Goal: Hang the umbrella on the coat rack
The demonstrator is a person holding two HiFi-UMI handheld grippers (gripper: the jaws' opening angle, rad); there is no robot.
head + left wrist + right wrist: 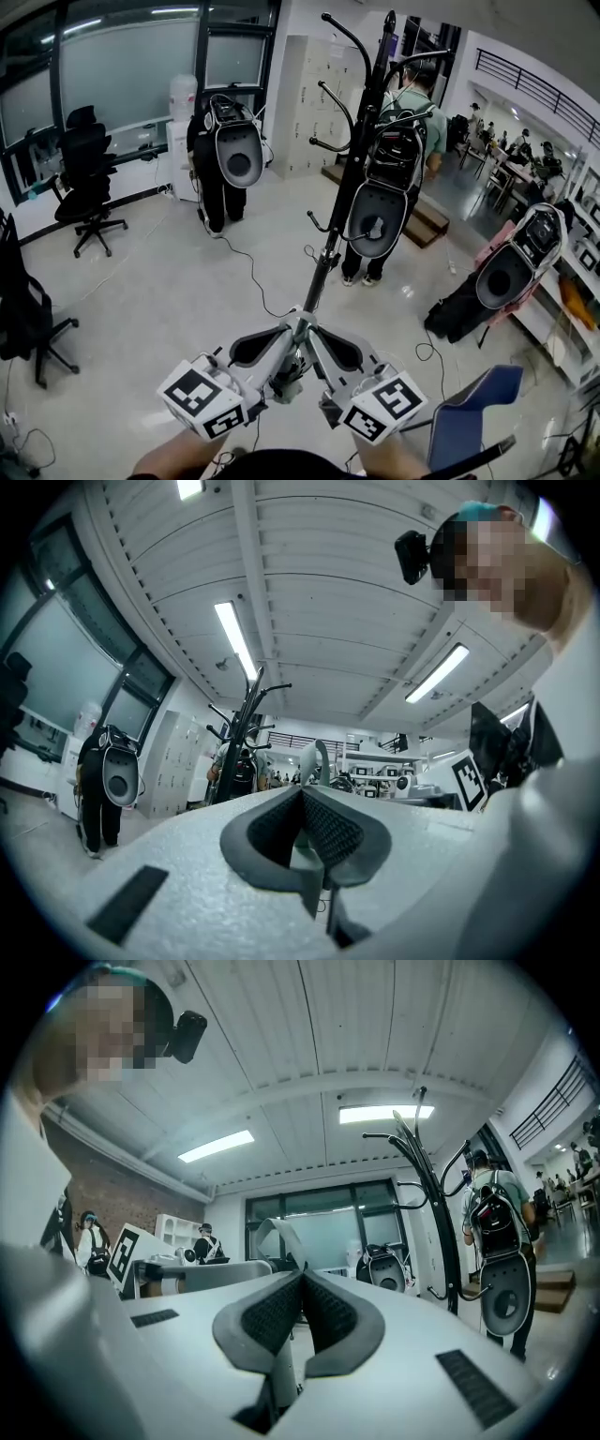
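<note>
Grey ribbed pads on both hand-held grippers stand pressed together, each pair closed on a thin pale part of the umbrella (316, 759).

1. Left hand-held gripper (286, 333): in the left gripper view its jaws meet at the tips, with a pale strip clamped between the pads. A pale loop of the umbrella rises just beyond the tips.
2. Right hand-held gripper (312, 333): in the right gripper view its jaws are likewise closed to the tips on a pale strip, and the same loop shows just beyond them.
3. In the head view the two hand-held grippers converge tip to tip, low in front of the person. The marker cubes sit nearest the camera.
4. How the rest of the umbrella lies below the jaws cannot be made out.

Position of the task items:
- The umbrella is held at the meeting point of the two hand-held grippers, off the coat rack (357, 141).
- The coat rack is a black pole with curved hooks. It stands upright on the pale floor (159, 291), directly beyond the gripper tips.

Surroundings: a black office chair (84, 178) stands at the far left by the windows, well apart from the rack. A blue chair (469, 412) sits at the lower right.
</note>
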